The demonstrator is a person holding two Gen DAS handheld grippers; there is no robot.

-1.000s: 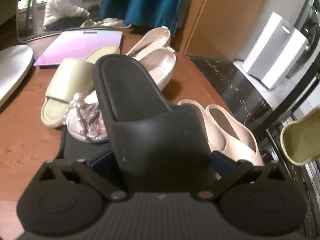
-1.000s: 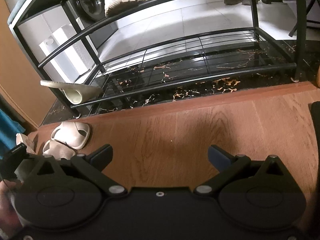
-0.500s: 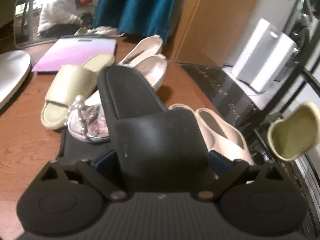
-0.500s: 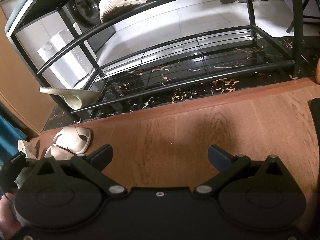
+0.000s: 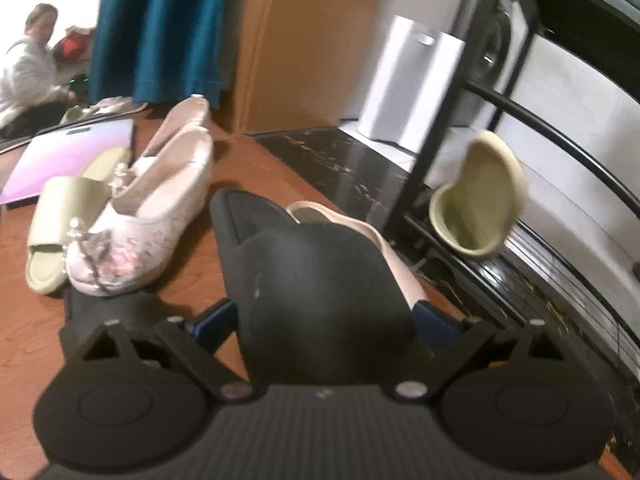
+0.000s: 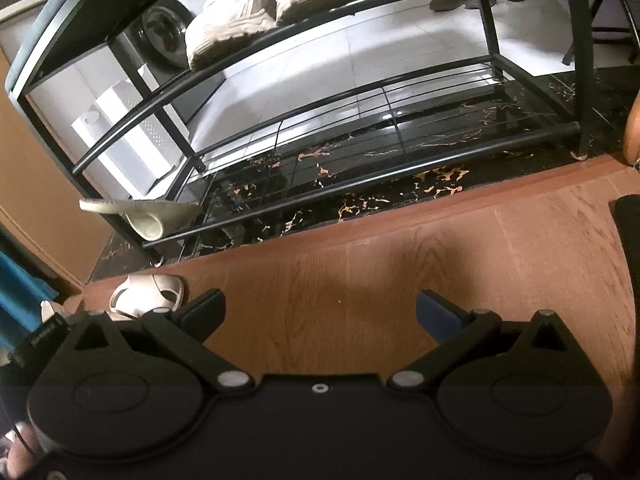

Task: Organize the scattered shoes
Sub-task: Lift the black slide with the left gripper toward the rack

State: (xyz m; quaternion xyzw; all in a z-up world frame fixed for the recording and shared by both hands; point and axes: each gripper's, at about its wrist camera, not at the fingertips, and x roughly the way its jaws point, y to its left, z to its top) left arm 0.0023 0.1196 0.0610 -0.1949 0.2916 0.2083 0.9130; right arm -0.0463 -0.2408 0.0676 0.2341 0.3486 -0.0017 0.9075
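Left gripper (image 5: pixel 324 316) clamped on black slide (image 5: pixel 312 276), now swung off the floor pile toward the rack's (image 6: pixel 360 152) lower shelf, nearer the green slipper (image 5: pixel 476 200); right gripper (image 6: pixel 320 312) wide, empty.

Black slide (image 5: pixel 316 280): held aloft. Green slipper (image 5: pixel 476 204): on rack (image 6: pixel 340 184), tilted. White pumps (image 5: pixel 148 220), green slide (image 5: pixel 56 220): floor.

Matte black tool (image 6: pixel 320 312) with blue fingertips (image 6: pixel 436 316), silver screws.
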